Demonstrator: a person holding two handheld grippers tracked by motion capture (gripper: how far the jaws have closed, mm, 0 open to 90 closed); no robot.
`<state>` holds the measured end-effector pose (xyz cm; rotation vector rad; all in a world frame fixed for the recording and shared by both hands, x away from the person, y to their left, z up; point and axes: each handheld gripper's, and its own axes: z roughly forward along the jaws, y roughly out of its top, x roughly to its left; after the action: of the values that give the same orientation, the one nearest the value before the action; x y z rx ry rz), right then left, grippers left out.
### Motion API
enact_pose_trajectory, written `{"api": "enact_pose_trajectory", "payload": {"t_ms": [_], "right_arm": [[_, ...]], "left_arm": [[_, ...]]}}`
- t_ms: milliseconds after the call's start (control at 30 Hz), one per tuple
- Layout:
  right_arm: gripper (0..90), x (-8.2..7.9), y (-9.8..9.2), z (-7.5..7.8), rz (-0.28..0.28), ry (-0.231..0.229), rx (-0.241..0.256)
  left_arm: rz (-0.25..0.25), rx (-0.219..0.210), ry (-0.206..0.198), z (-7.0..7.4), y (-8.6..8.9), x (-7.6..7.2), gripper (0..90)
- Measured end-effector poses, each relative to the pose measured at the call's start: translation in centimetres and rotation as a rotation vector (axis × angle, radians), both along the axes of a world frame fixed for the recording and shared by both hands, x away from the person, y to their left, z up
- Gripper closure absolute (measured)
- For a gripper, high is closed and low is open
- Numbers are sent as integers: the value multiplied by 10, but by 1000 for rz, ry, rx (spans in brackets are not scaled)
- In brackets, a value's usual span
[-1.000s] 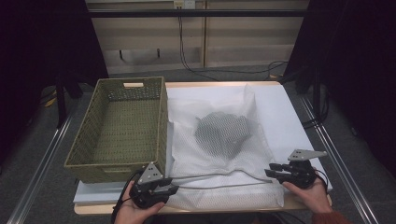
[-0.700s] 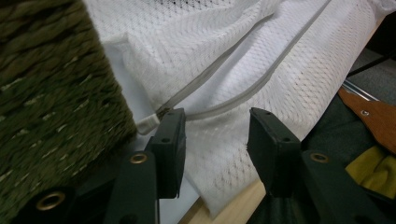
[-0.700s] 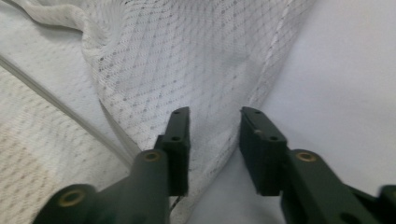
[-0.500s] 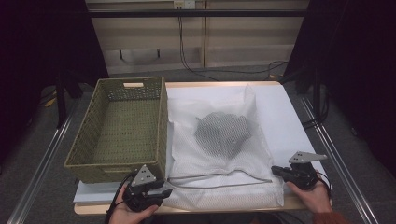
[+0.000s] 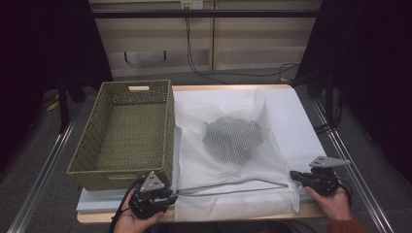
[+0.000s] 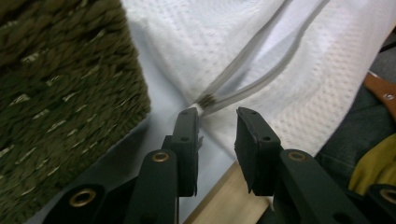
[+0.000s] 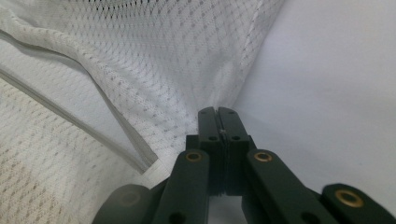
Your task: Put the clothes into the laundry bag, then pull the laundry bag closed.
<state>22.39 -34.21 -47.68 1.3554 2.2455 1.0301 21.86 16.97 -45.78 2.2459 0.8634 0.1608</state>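
I am holding the left gripper (image 6: 217, 128) with jaws apart at the zipper end (image 6: 205, 99) of the white mesh bag (image 5: 228, 145); right gripper (image 7: 218, 114) is pinching its edge.

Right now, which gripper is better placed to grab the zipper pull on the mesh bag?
Left. The left gripper is open with the zipper pull just off its jaw tips; the right gripper is shut on the mesh bag's other corner.

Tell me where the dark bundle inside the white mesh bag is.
In the high view, the dark bundle lies mid-table inside the white mesh laundry bag, right of the green woven basket and beyond the bag's zipper.
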Motion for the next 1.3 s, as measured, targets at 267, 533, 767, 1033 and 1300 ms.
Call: {"api": "enact_pose_trajectory", "payload": {"t_ms": [267, 533, 767, 1033, 1300], "right_arm": [[788, -1, -5, 1, -5, -14, 43], [660, -3, -1, 5, 3, -54, 96], [630, -3, 4, 7, 24, -68, 91], [605, -4, 3, 7, 28, -70, 89], [594, -4, 3, 7, 28, -75, 86]], "left_arm": [[2, 32, -5, -5, -3, 4, 676], [-27, 61, 4, -9, -7, 9, 652], [-23, 83, -22, -10, -11, 9, 681], [-22, 99, -23, -9, -12, 9, 845], [-23, 69, -15, -8, -11, 9, 897]]}}
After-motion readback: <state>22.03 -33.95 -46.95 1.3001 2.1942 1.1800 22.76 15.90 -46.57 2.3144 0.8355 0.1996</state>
